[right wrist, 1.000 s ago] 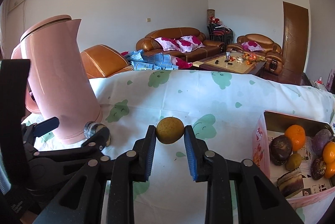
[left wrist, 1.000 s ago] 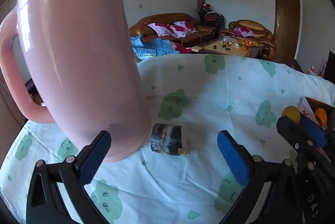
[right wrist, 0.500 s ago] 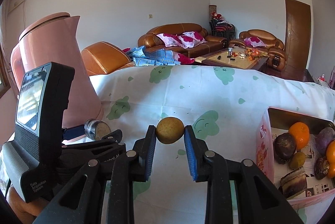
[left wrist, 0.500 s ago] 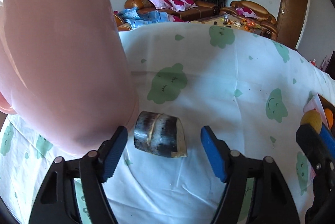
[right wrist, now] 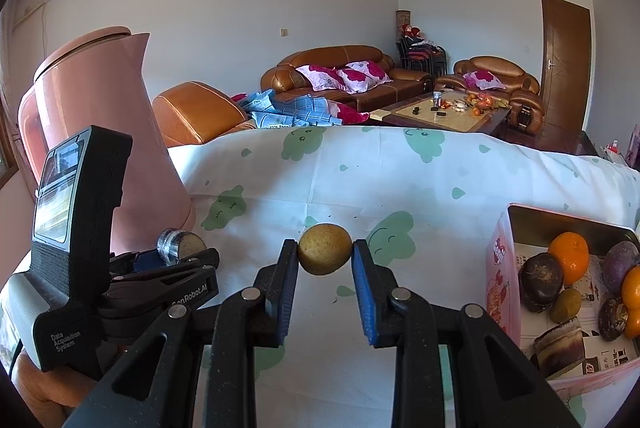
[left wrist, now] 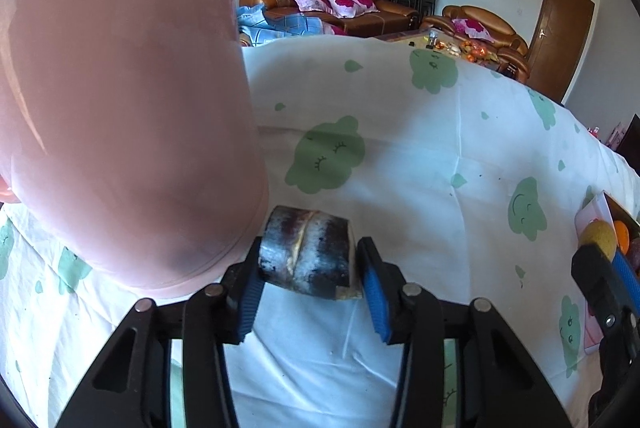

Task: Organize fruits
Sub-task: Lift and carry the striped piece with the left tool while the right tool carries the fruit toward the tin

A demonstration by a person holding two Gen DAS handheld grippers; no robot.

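Observation:
A dark, frosted cut fruit piece [left wrist: 307, 256] lies on the white cloth beside the pink kettle [left wrist: 120, 99]. My left gripper [left wrist: 308, 280] has its blue pads on both sides of the piece, closed against it. In the right wrist view the same piece [right wrist: 179, 247] shows between the left gripper's fingers. My right gripper [right wrist: 325, 255] is shut on a round yellow-brown fruit [right wrist: 325, 254] and holds it above the cloth. A pink box [right wrist: 500, 268] at the right holds oranges, dark round fruits and another cut piece.
The tall pink kettle [right wrist: 100, 131] stands at the table's left, touching distance from the left gripper. The white cloth with green cloud prints [right wrist: 400, 195] covers the table. Sofas and a coffee table lie beyond the far edge.
My left gripper moved forward and down to the cut fruit piece and its jaws closed from wide open onto it. My right gripper held the yellow-brown fruit nearly still.

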